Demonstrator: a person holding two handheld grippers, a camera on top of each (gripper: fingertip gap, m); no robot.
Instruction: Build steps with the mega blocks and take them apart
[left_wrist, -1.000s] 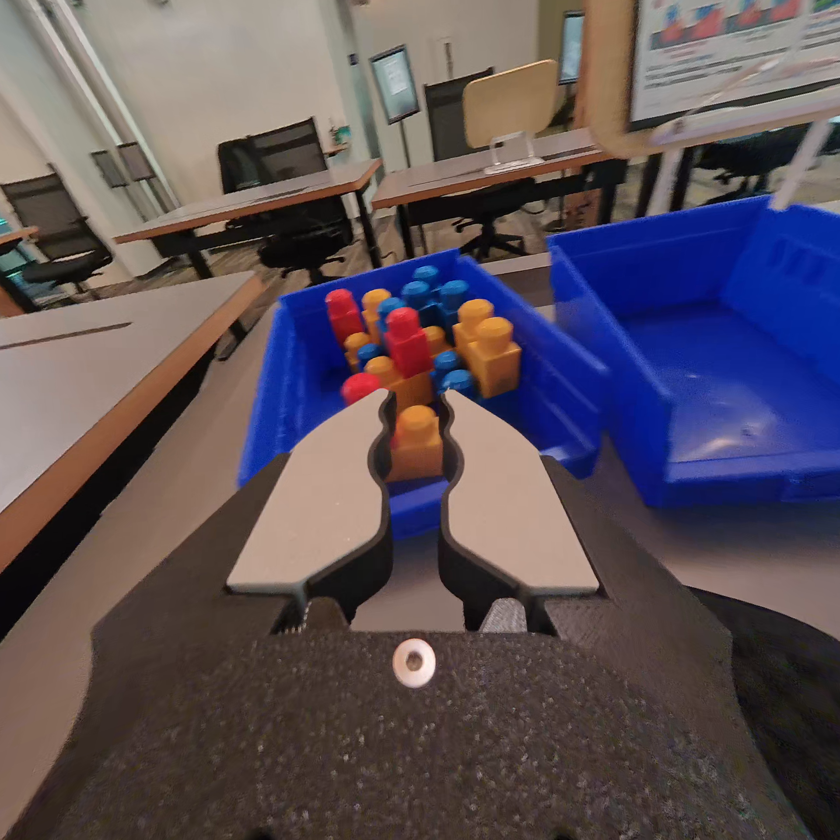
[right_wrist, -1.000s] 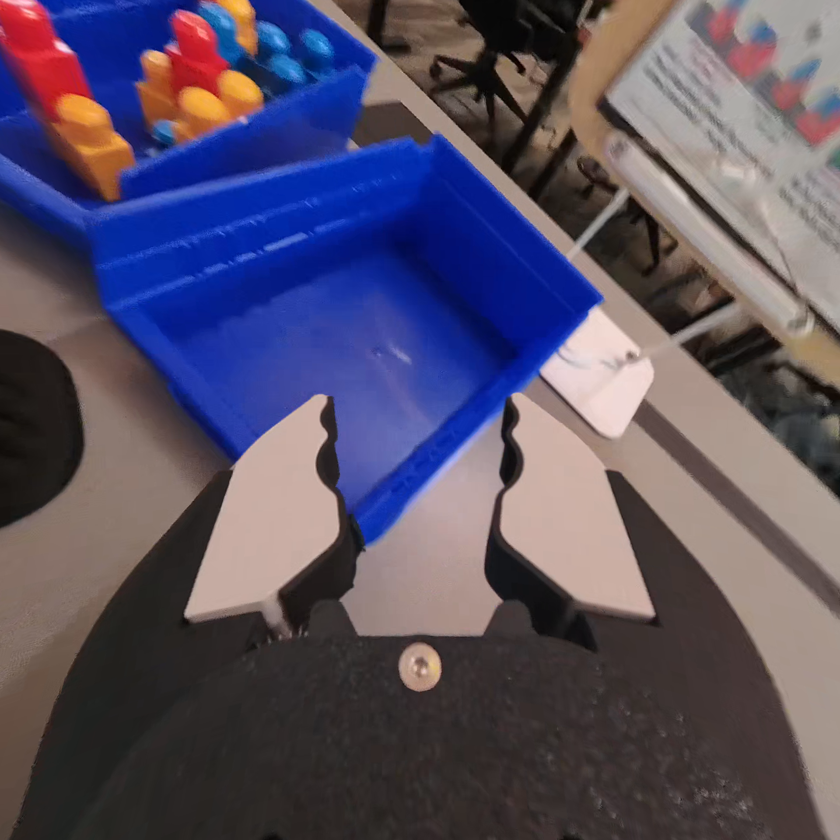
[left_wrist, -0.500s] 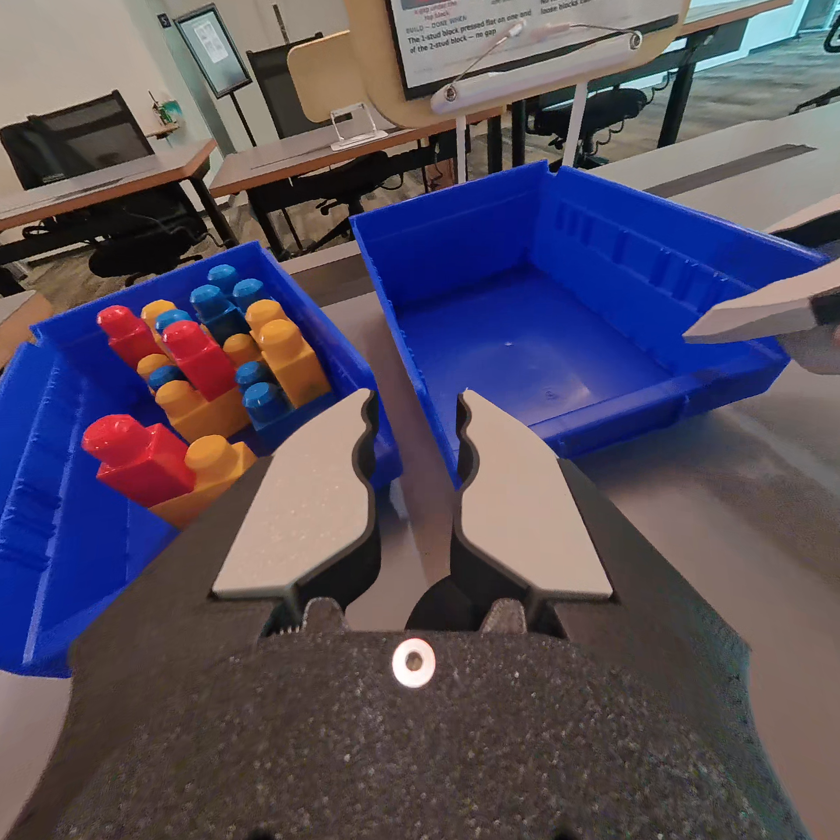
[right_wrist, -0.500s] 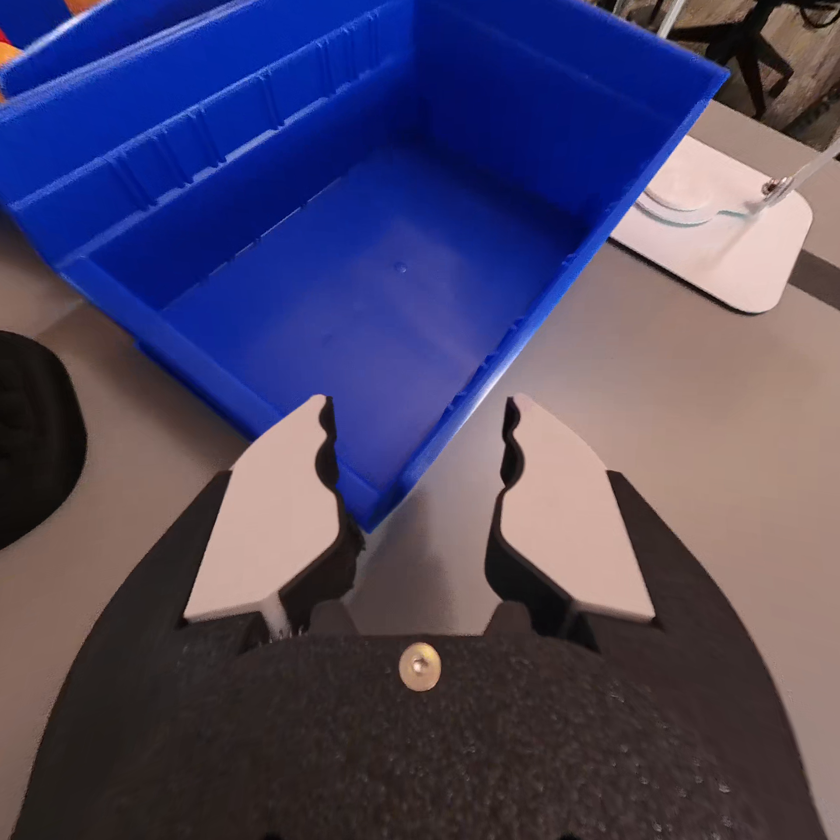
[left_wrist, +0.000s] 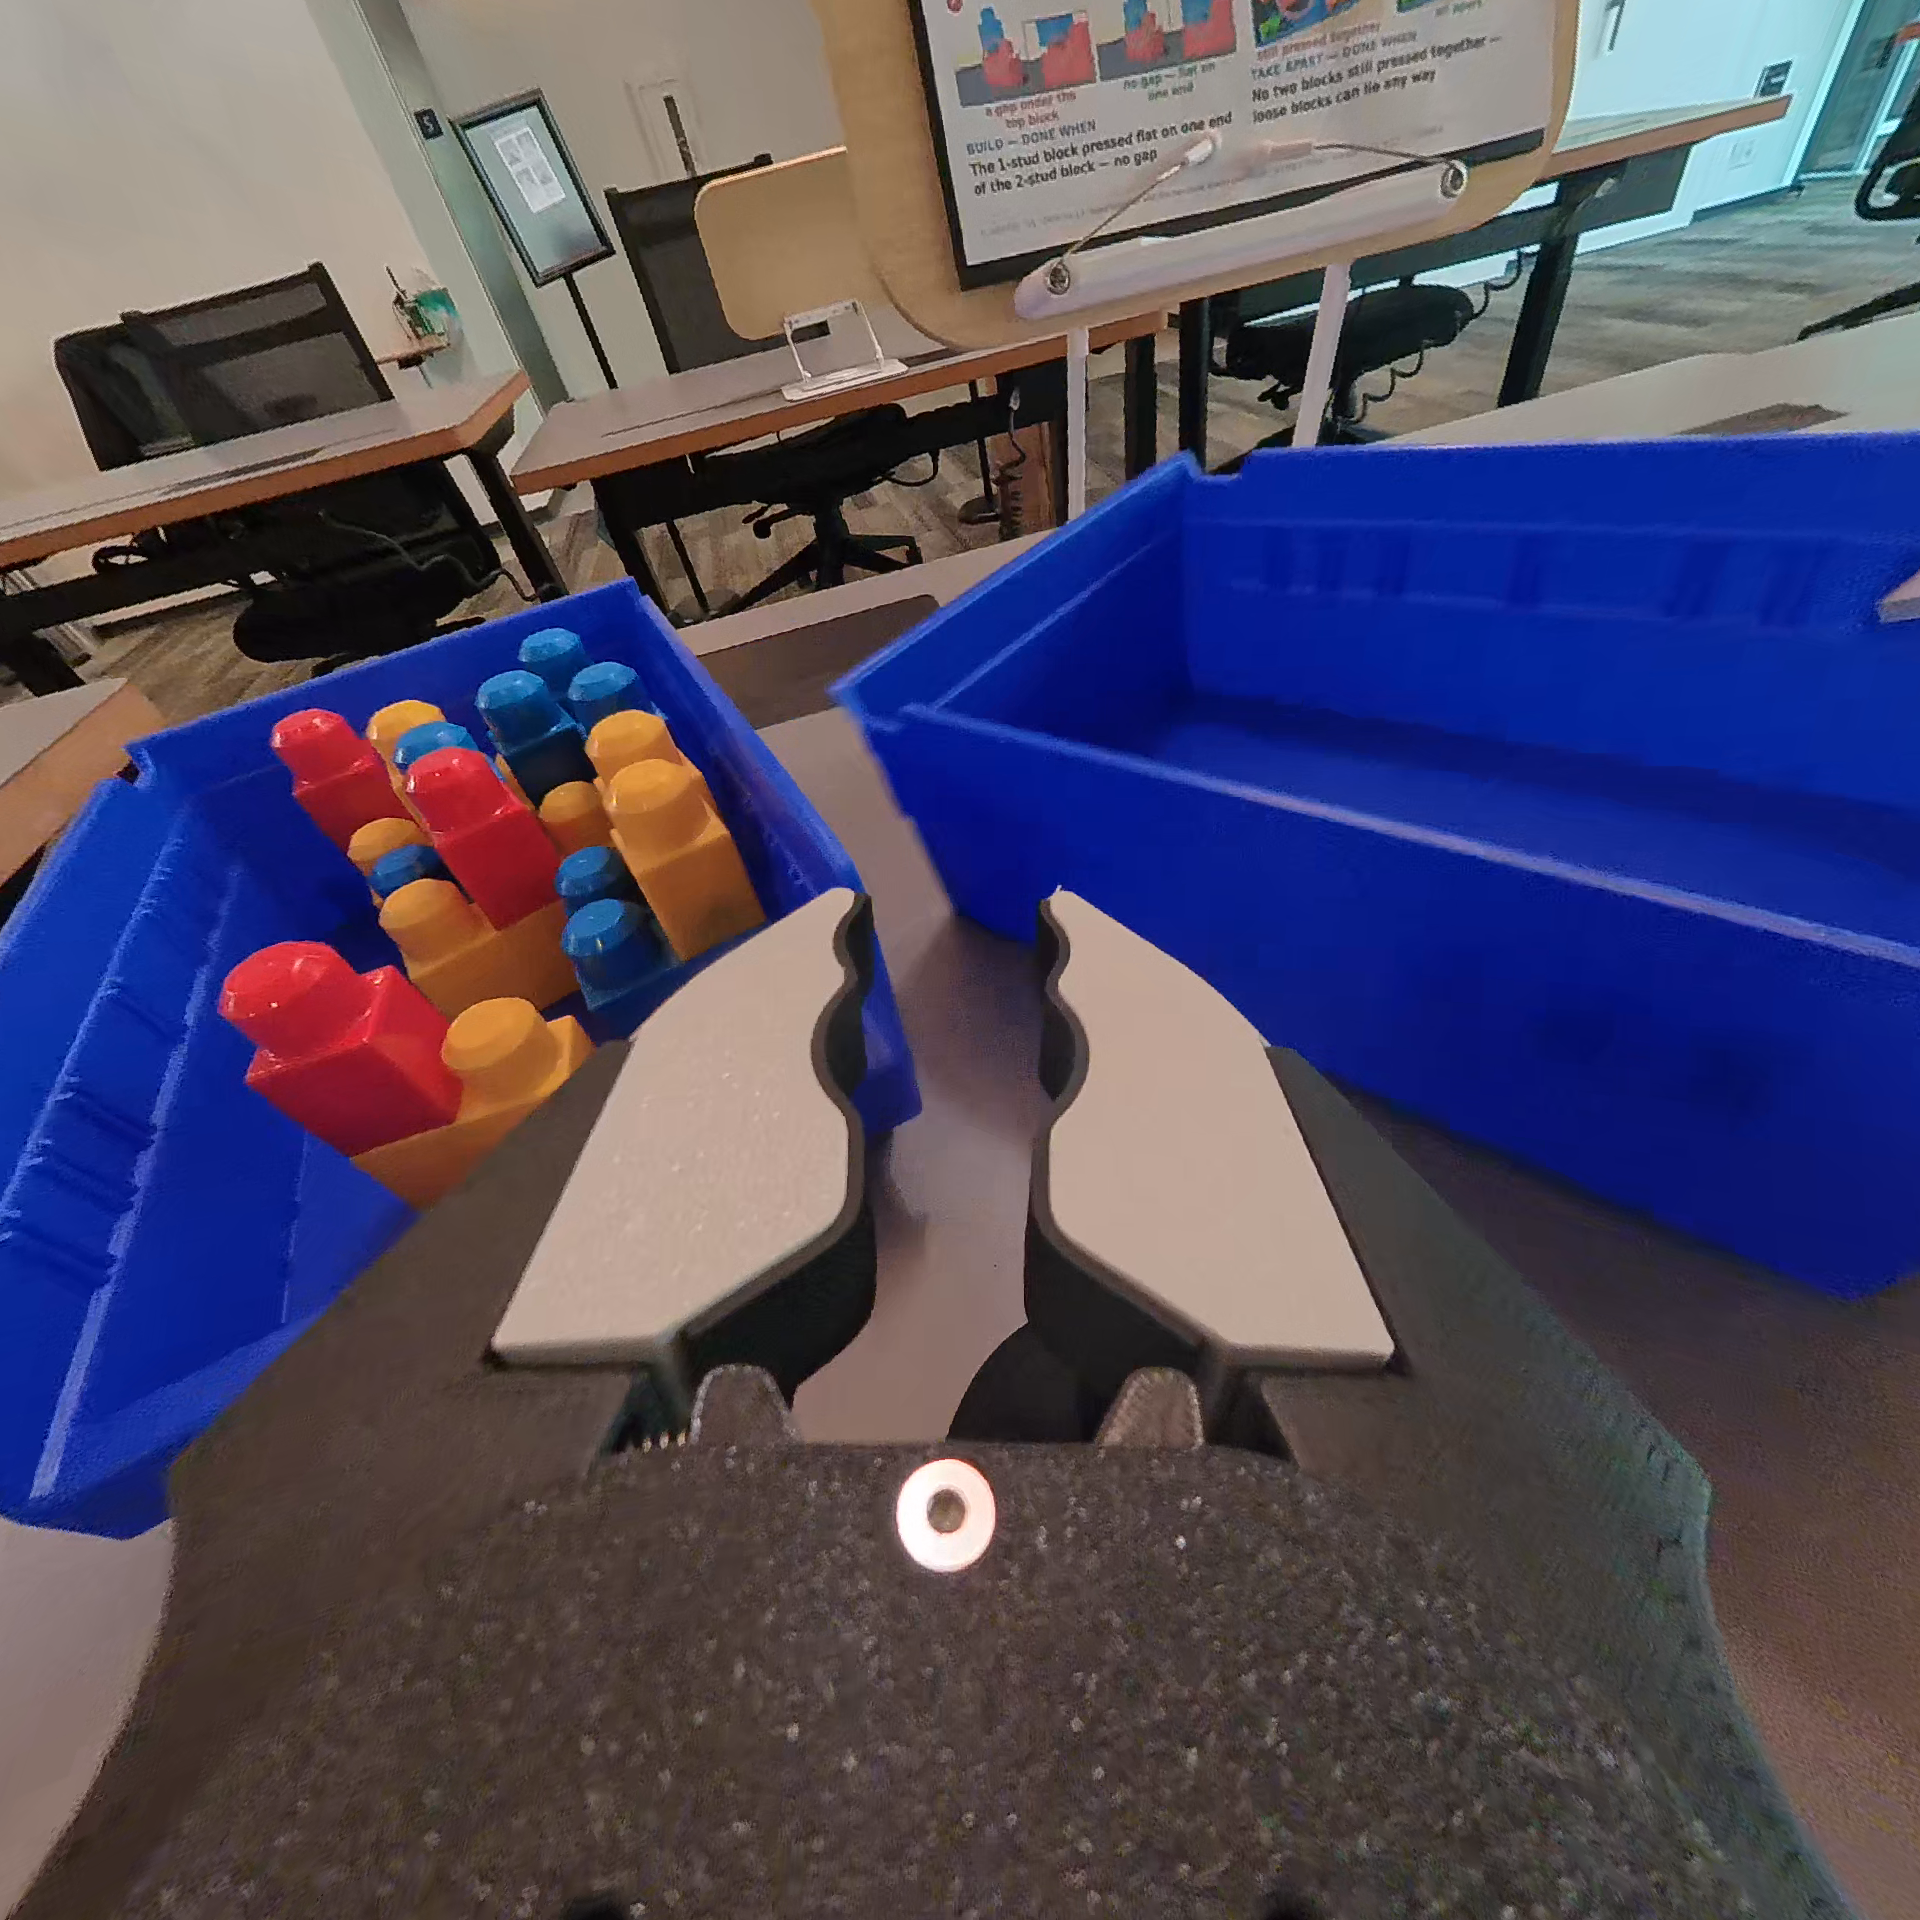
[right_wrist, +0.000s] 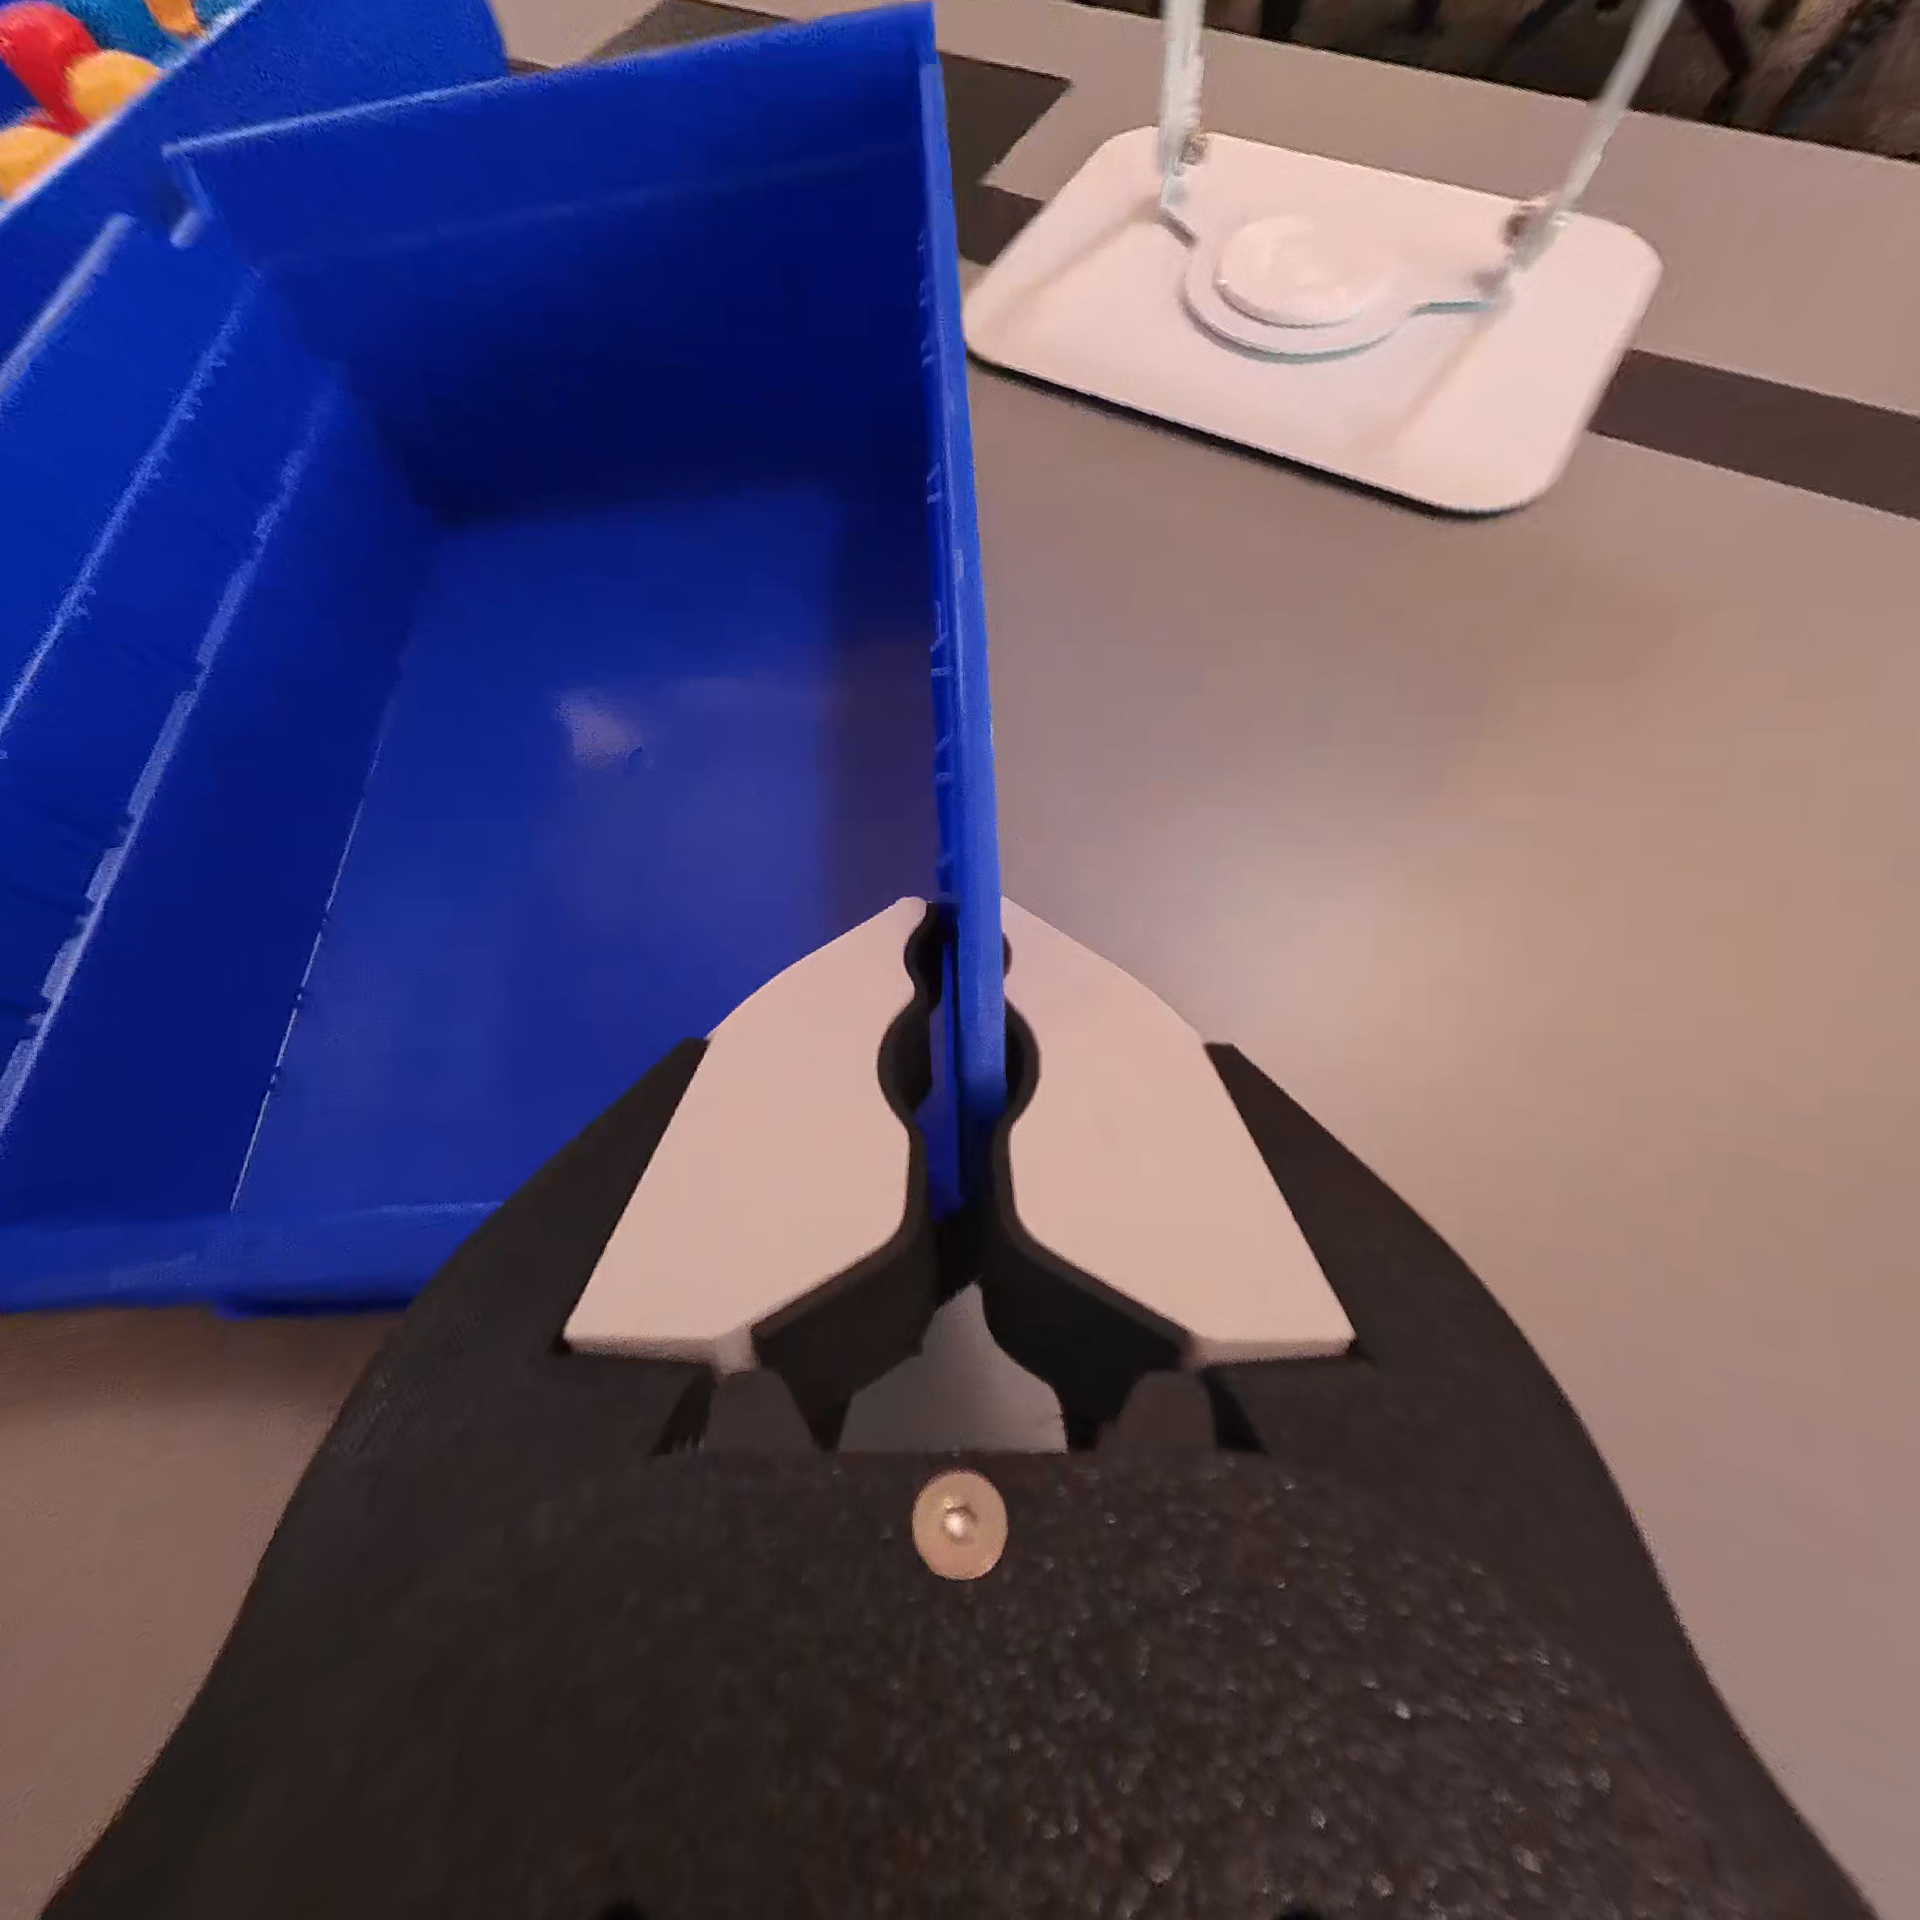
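Several red, orange and blue mega blocks stand in the left blue bin; a red block on an orange one lies at its front. My left gripper is open and empty, over the table gap between that bin and the empty blue bin. My right gripper is shut on the right side wall of the empty bin, near its front corner. One right fingertip shows at the far right of the left wrist view. The blocks show at the top left of the right wrist view.
A white stand base sits on the grey table right of the empty bin; it carries an instruction board behind the bins. A black pad lies under my left gripper. Desks and office chairs stand beyond the table. The tips of one gripper are about 30 centimeters away from the tips of the other.
My right gripper moved onto the empty bin's right wall and closed on it. My left gripper swung right from the block bin to the gap between the bins and opened slightly wider.
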